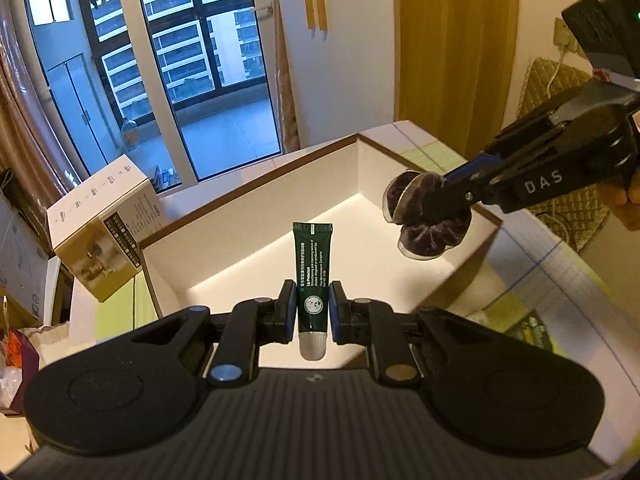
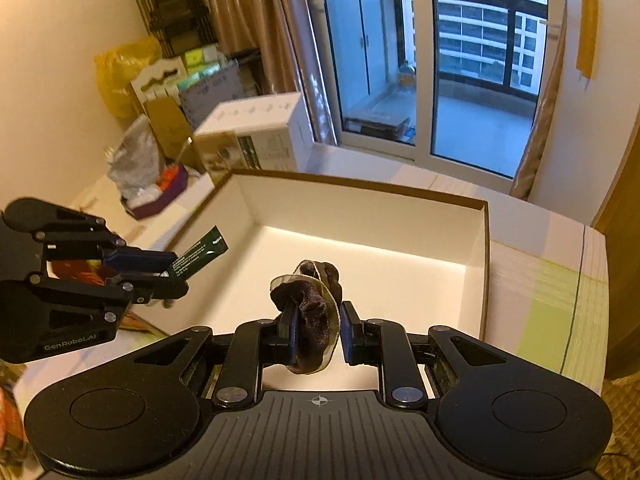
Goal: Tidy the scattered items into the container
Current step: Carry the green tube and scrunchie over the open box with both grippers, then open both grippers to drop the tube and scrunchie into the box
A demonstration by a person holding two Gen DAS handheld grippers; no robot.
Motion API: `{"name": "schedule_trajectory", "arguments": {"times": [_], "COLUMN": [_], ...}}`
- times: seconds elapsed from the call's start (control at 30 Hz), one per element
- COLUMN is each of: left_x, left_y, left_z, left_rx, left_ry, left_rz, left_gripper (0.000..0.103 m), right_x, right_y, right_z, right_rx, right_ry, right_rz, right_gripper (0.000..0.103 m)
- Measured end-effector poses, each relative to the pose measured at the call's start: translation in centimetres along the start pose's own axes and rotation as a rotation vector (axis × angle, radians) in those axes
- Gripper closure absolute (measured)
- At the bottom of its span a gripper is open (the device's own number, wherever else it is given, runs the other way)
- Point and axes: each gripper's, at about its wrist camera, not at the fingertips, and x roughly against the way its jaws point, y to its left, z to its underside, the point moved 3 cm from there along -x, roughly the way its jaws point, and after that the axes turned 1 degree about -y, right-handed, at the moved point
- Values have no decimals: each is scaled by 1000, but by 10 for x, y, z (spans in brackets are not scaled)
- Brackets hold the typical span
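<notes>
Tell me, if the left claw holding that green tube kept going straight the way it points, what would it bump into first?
Probably the white floor of the open box. The left claw angles down into it with the tube leading, and nothing shows in between, though depth is hard to judge.

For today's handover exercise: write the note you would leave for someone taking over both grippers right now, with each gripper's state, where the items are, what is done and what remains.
Left gripper: shut on the green tube, held above the white box, cap end towards the camera.
Right gripper: shut on the purple scrunchie, also above the box.
Done: both items picked up and brought over the box.
Box floor looks bare where visible.
Left: lower and release each item inside. Other scattered items cannot be seen from here.
</notes>
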Motion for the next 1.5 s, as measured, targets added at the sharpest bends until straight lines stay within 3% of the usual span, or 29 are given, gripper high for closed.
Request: {"name": "schedule_trajectory", "arguments": {"times": [0.23, 0.6, 0.83, 1.5], "left_x": [-46, -101, -122, -159], "left_y": [6, 21, 25, 40], "left_z": [3, 20, 30, 42], "left_rx": [-55, -25, 4, 49], "left_ry": [96, 240, 312, 497], "left_rz": [-19, -10, 22, -11], "left_gripper": [90, 90, 90, 90], "right_x": [-46, -88, -105, -131], "right_y": [-15, -24, -25, -32], "right_z": [2, 11, 14, 16], "right_rx": [21, 32, 36, 40], "right_ry": [106, 218, 273, 363], "right_rz": [45, 47, 38, 25], "right_gripper": [80, 80, 80, 80]}}
